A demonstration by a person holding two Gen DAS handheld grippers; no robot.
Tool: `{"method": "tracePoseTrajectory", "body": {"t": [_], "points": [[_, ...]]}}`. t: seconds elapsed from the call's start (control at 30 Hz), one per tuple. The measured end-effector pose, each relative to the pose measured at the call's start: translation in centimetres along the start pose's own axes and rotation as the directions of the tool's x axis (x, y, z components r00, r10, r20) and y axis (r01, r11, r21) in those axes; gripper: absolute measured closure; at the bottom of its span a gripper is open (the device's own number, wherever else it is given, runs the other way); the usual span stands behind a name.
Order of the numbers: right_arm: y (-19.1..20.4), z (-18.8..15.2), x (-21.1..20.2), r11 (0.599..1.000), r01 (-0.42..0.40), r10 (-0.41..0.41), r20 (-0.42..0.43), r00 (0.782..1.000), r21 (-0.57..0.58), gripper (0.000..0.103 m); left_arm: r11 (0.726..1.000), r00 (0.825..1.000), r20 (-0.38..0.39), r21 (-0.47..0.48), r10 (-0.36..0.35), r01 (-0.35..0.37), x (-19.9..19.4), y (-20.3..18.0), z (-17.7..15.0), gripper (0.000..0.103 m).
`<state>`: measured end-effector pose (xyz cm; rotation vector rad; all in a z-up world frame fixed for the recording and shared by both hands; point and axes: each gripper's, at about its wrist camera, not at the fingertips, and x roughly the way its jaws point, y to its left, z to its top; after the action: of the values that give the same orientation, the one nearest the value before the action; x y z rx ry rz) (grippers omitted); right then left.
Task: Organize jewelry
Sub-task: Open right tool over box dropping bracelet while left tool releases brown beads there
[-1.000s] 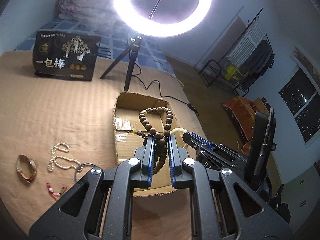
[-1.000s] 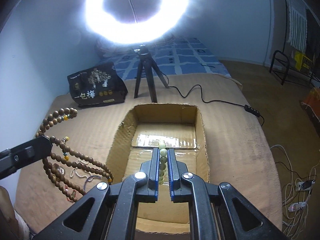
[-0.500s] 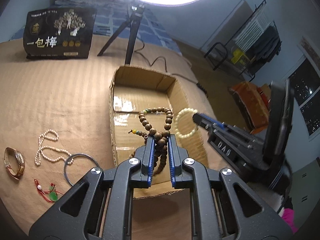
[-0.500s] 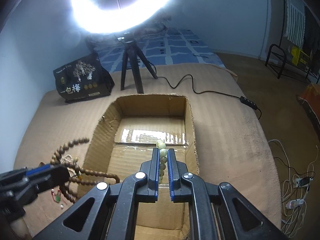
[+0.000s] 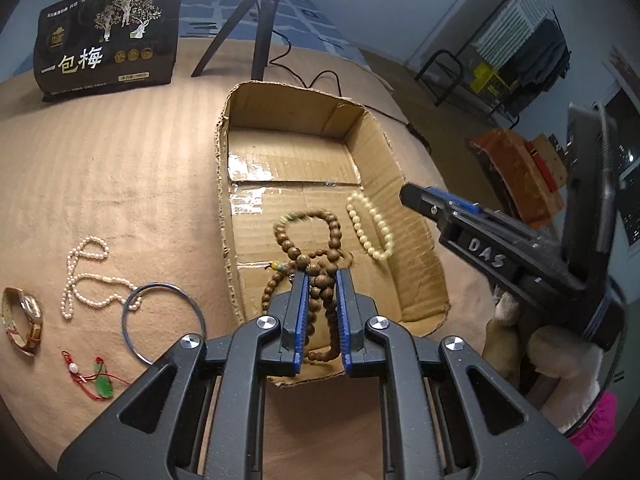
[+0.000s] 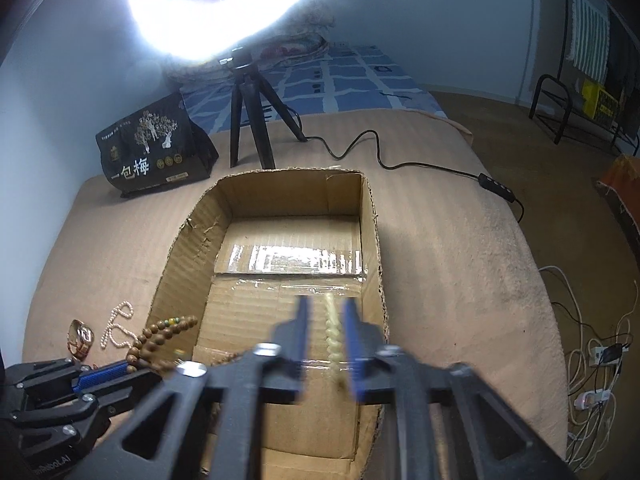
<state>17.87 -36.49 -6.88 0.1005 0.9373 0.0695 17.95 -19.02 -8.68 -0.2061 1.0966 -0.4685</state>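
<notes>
Closest to the lens, the left gripper [image 5: 322, 280] has its blue-padded jaws parted, with the brown wooden bead strand [image 5: 316, 248] lying loosely between them; from the gap on both sides I judge the strand released rather than pinched, its loops draped on the floor of the cardboard box [image 5: 224, 184]. Just beside it to the right, inside the same box, lies the pale bead bracelet [image 5: 370, 226]. In the right wrist view the right gripper [image 6: 326, 330] is blurred, its jaws spread apart, and the pale bracelet shows between them without either pad clearly touching it, so it appears let go as well. Both pieces thus seem to be at the drop-off step.

Further left, outside the box on the tan blanket [image 5: 100, 168], wait the thin metal bangle [image 5: 162, 322], the red cord with green pendant [image 5: 96, 376], the pearl necklace [image 5: 86, 276] and the wristwatch [image 5: 24, 316].

Next, each gripper likely needs to lift clear of the beads without snagging a loop, then the left one should swing toward the bangle or pearls. Beyond the box stand the black snack bag [image 5: 108, 36] and the tripod [image 5: 260, 28].
</notes>
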Motion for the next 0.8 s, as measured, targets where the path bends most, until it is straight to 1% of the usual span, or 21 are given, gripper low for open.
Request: {"method": "tracePoseTrajectory", "body": {"t": [0.03,0.07,0.13,0.2,0.27,0.4,0.47,0.6,0.67,0.8], "points": [[0.0,0.1,-0.1,1.000,0.001,-0.001,0.006,1.000,0.006,0.065,1.000,1.000,0.000,-0.001,0.004,-0.004,-0.1,0.1,0.0,0.064],[-0.1,0.1,-0.3,1.000,0.002,-0.002,0.009,1.000,0.009,0.061,1.000,1.000,0.007,-0.006,0.003,-0.003,-0.3,0.2,-0.1,0.056],[0.0,0.1,-0.7,1.000,0.002,-0.002,0.018,1.000,0.012,0.058,1.000,1.000,0.015,-0.005,0.008,-0.008,-0.7,0.4,-0.2,0.056],[0.0,0.1,-0.9,1.000,0.004,-0.004,0.025,1.000,0.016,0.053,1.000,0.999,0.028,-0.002,0.022,-0.022,-1.3,0.6,-0.2,0.056],[-0.1,0.0,-1.4,1.000,0.008,-0.009,0.038,0.999,0.022,0.044,0.999,0.999,0.040,0.000,0.036,-0.036,-1.8,0.9,-0.3,0.056],[0.1,-0.2,-2.1,1.000,0.009,-0.011,0.051,0.999,0.029,0.040,0.998,0.996,0.054,0.003,0.068,-0.068,-2.7,1.8,-0.4,0.056],[0.2,-0.2,-2.6,0.999,0.008,-0.010,0.063,0.998,0.034,0.035,0.996,0.994,0.062,0.007,0.086,-0.087,-3.5,2.4,-0.5,0.056],[1.4,-0.4,-3.8,1.000,-0.001,0.000,0.095,0.996,0.018,0.030,0.991,0.987,0.089,0.000,0.133,-0.134,-5.2,4.2,-0.8,0.056],[2.0,-0.5,-4.3,1.000,-0.018,0.017,0.107,0.994,0.013,0.025,0.988,0.982,0.101,-0.015,0.156,-0.156,-6.3,5.7,-0.9,0.056],[4.0,-0.7,-4.8,0.998,-0.066,0.067,0.107,0.992,-0.010,0.023,0.981,0.973,0.124,-0.043,0.195,-0.191,-8.1,8.2,-1.0,0.056]]}}
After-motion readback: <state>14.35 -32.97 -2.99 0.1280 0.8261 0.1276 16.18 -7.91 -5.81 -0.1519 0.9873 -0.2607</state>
